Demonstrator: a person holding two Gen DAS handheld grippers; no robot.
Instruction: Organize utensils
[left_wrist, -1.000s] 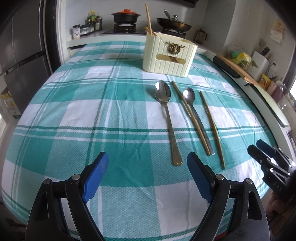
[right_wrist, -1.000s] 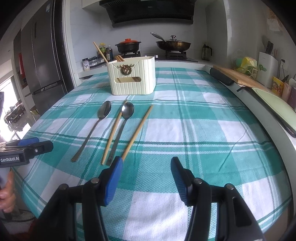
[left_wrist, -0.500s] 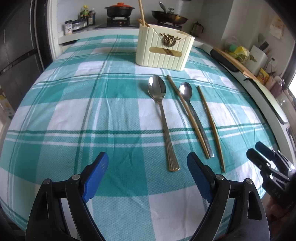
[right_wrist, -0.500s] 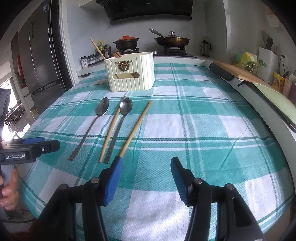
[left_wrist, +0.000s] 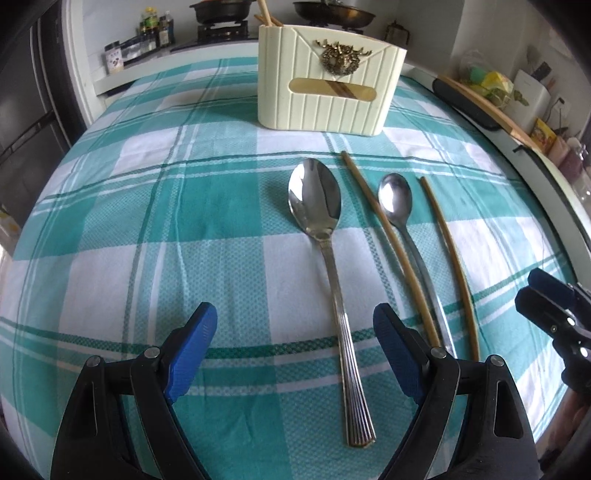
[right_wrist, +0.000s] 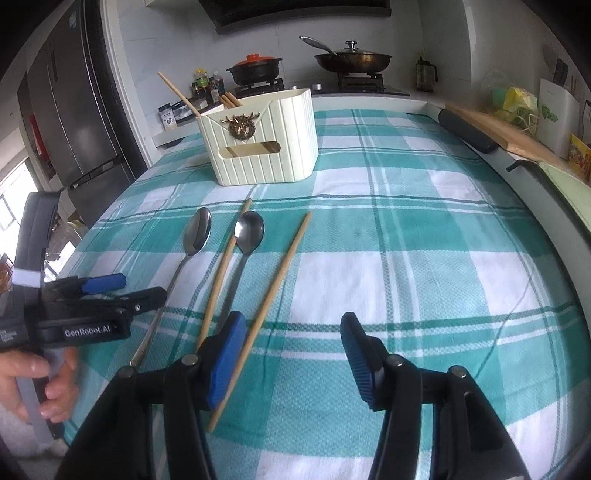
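Observation:
A large steel spoon (left_wrist: 325, 240) (right_wrist: 192, 240), a smaller spoon (left_wrist: 402, 221) (right_wrist: 245, 240) and two loose wooden chopsticks (left_wrist: 391, 236) (left_wrist: 450, 254) lie side by side on the teal checked cloth. A cream utensil holder (left_wrist: 328, 99) (right_wrist: 262, 140) with chopsticks in it stands behind them. My left gripper (left_wrist: 291, 354) is open and empty, its jaws astride the large spoon's handle end. My right gripper (right_wrist: 295, 354) is open and empty, its left pad (right_wrist: 227, 356) over the right chopstick (right_wrist: 273, 280).
The table (right_wrist: 424, 258) curves away on all sides. A cutting board (right_wrist: 509, 136) and a black roll (right_wrist: 465, 133) lie at the right rim. A stove with pots (right_wrist: 351, 59) stands behind. A fridge (right_wrist: 70, 110) is at the left.
Both grippers have moved forward toward the utensils. The left one has come low over the large spoon's handle; the right has come up to the right chopstick's near end.

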